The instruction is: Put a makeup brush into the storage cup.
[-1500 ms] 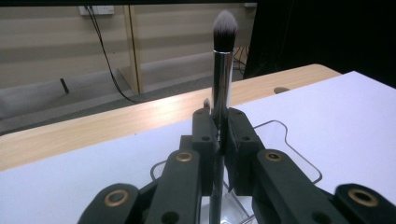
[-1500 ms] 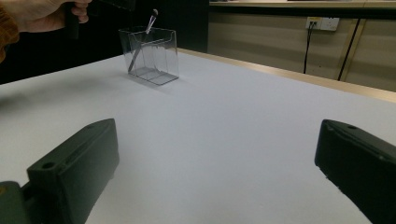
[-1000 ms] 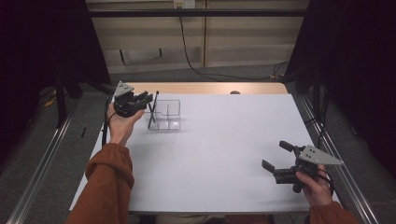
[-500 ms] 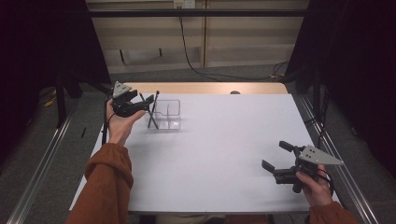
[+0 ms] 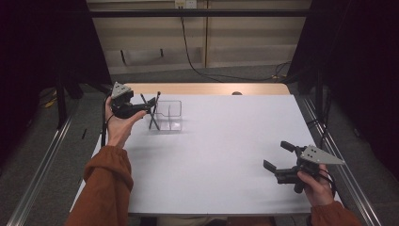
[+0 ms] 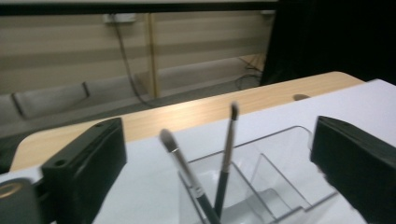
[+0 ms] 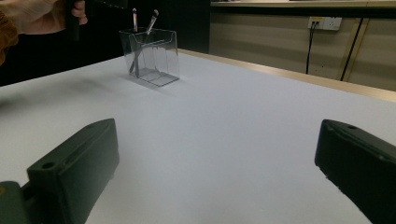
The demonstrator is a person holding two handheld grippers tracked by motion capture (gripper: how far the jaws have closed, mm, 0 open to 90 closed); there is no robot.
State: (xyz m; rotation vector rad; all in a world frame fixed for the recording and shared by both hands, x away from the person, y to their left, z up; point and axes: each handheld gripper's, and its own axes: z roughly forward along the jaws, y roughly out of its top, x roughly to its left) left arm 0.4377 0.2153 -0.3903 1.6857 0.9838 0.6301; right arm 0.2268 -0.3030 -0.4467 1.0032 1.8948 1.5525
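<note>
Left gripper point(image 5: 149, 104): held up in the person's left hand point(image 5: 118, 127) at the far left of the bench point(image 5: 226, 160), level with the top of the clear organizer. Its fingers point(image 6: 84, 163) have just been opening and now stand wide apart; the two brush tips rise between them, touched by neither finger.
Right gripper point(image 5: 277, 157): held low over the near right corner of the bench in the right hand point(image 5: 316, 186), well apart from the organizer and pointing across the white surface toward it. Its fingers point(image 7: 74, 168) are spread wide with only bare bench between them.
Clear organizer point(image 5: 168, 116): a transparent acrylic box with inner dividers, standing upright on the bench near its far left edge, just beside the left gripper.
Makeup brushes: two thin dark-handled brushes stand in the organizer's left end compartment, bristles up. The longer brush point(image 6: 225, 158) stands nearly upright with a small dark tip; the other brush point(image 6: 184, 168) leans left and has a broader pale tip. Their handles cross low in the compartment.
Bench: covered with a white sheet, a strip of wood edge showing along the far side.
Sleeve point(image 5: 101, 188): rust-orange, on the left forearm coming in from the bottom left.
</note>
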